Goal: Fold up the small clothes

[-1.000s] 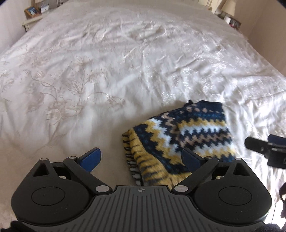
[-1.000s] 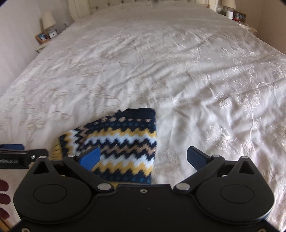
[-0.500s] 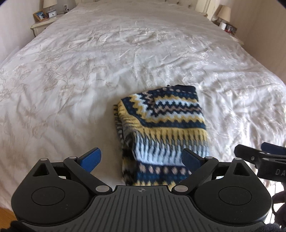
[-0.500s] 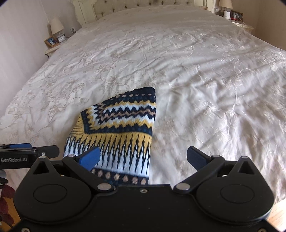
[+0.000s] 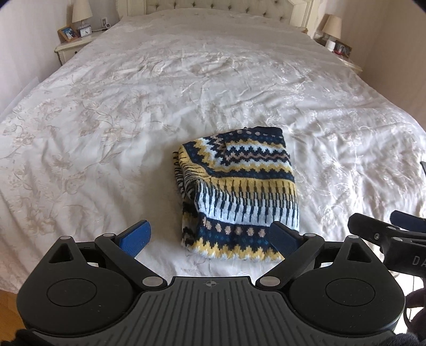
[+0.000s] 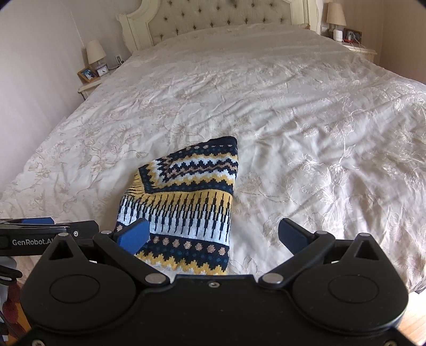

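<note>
White embroidered bedspread (image 5: 111,127), folded knit sweater (image 5: 239,191) lying near its foot edge.

Both the left gripper (image 5: 210,237) and the right gripper (image 6: 213,234) hang spread wide and empty, just short of the sweater's near hem. The knit looks soft, thick and floppy, light enough to lift but likely to sag, so a pinch at a corner or through the stacked edge layers seems best. Only the left wrist view shows the loose, bunched layers along the sweater's left side; only the right wrist view shows the tufted headboard (image 6: 223,16) in full.
</note>
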`<move>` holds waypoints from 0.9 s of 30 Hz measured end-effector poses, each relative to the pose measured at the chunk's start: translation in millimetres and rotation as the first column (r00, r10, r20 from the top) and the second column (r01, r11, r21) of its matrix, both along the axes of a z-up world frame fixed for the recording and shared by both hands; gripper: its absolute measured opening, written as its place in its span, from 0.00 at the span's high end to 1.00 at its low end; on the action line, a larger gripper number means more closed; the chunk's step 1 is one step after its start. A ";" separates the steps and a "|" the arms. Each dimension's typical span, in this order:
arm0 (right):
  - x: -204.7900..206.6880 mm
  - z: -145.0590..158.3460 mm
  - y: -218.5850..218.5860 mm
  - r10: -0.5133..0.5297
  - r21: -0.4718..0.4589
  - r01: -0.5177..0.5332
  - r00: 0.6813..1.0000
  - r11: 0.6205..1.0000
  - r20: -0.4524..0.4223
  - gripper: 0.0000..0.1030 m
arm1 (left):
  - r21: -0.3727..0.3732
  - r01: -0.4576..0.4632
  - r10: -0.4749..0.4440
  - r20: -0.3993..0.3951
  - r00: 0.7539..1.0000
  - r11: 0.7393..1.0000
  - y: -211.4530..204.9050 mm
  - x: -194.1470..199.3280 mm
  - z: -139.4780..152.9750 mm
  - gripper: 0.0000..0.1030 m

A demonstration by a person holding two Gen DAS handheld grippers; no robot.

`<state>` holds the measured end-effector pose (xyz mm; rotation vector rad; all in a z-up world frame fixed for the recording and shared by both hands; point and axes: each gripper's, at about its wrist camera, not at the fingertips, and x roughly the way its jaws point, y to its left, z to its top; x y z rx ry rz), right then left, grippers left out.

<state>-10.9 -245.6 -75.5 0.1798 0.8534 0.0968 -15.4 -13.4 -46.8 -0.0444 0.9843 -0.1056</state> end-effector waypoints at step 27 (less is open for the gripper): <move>-11.6 13.5 9.9 0.008 -0.020 -0.007 0.999 1.000 0.045 0.01 | 0.137 -0.056 0.049 0.050 0.998 0.989 -9.3 -8.9 23.2 0.11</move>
